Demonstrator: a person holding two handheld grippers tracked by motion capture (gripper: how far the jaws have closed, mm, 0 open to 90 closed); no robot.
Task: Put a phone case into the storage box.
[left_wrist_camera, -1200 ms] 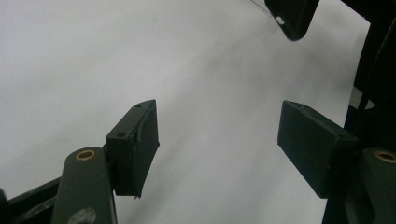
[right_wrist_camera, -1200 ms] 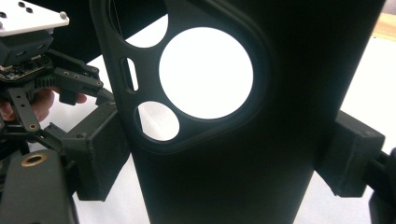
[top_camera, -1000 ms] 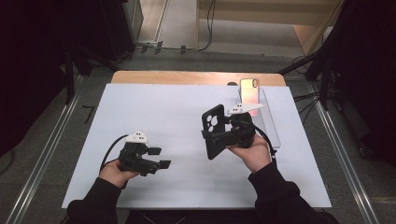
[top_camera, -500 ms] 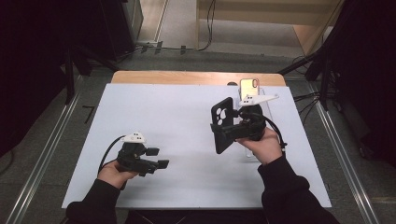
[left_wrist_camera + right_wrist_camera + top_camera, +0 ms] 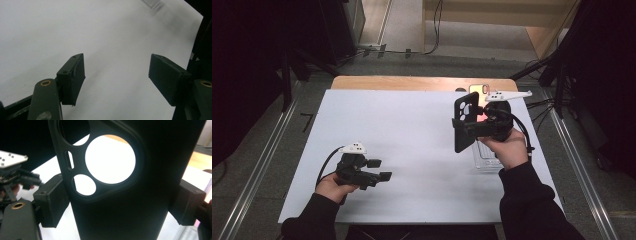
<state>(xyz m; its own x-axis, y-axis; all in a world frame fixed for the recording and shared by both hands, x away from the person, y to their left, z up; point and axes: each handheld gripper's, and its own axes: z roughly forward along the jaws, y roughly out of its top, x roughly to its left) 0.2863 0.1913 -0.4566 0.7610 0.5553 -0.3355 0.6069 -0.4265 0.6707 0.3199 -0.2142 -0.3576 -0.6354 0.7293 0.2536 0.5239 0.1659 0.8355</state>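
Note:
My right gripper (image 5: 468, 128) is shut on a black phone case (image 5: 463, 121) and holds it upright above the right half of the white mat (image 5: 412, 130). In the right gripper view the case (image 5: 120, 205) stands close to the camera, its round camera cut-outs at the top, with a pad (image 5: 51, 201) pressed on each long edge. At the front left my left gripper (image 5: 380, 170) rests low over the mat in the person's hand. Its jaws stand wide open with only bare mat between them in the left gripper view (image 5: 117, 75).
A clear plastic tray (image 5: 488, 161) lies on the mat under the right hand. An orange-backed phone (image 5: 476, 90) sits at the mat's back right, near the wooden table edge (image 5: 412, 82). Dark stands and cables flank the table.
The right hand has carried the phone case to the right and upward, away from the mat's middle. The left hand and its gripper have stayed where they were.

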